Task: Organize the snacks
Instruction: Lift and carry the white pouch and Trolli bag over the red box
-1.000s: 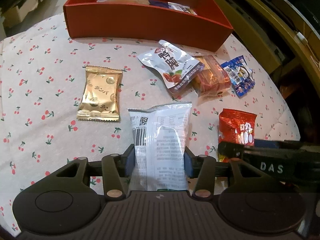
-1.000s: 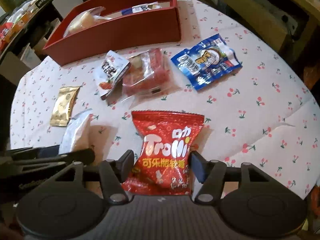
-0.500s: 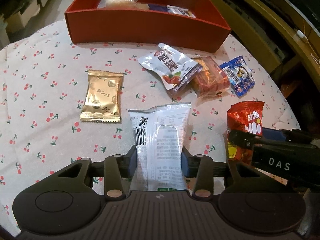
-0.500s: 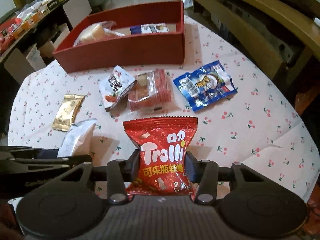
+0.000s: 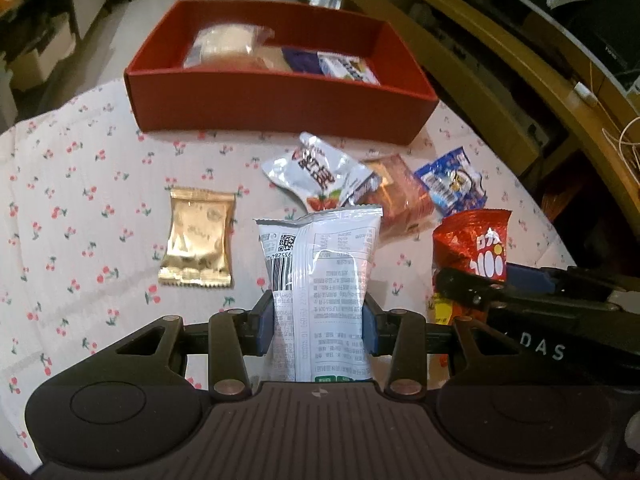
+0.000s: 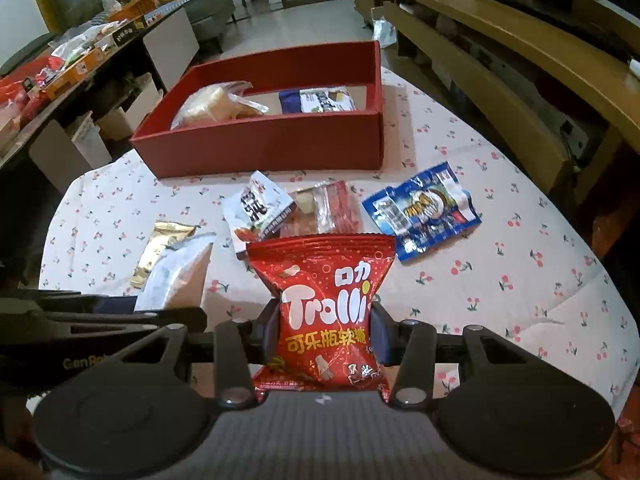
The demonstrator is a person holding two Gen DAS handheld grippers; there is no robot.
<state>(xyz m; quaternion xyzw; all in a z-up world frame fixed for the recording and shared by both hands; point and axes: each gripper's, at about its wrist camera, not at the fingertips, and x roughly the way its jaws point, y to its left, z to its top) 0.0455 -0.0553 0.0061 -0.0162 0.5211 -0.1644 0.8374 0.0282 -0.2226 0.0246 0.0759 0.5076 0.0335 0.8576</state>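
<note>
My left gripper [image 5: 318,326] is shut on a white snack packet [image 5: 320,276], which stands up off the cherry-print tablecloth [image 5: 80,208]. My right gripper [image 6: 325,332] is shut on a red Trolli gummy bag [image 6: 324,300], also lifted. Each gripper shows at the other view's edge, the right one with the Trolli bag [image 5: 472,244] and the left one with the white packet [image 6: 176,276]. The red box [image 5: 280,104] at the far side holds a clear-wrapped pastry [image 5: 226,42] and a blue-and-white packet [image 5: 332,66].
On the cloth lie a gold packet [image 5: 198,238], a white red-date packet [image 5: 316,172], a clear pack of orange snacks [image 5: 400,196] and a blue packet [image 5: 452,182]. Wooden furniture [image 6: 500,64] runs along the right. A cluttered shelf [image 6: 60,64] stands at the left.
Both grippers closed on their packets and lifted them off the cloth. The views tilted up, so the red box's inside shows more.
</note>
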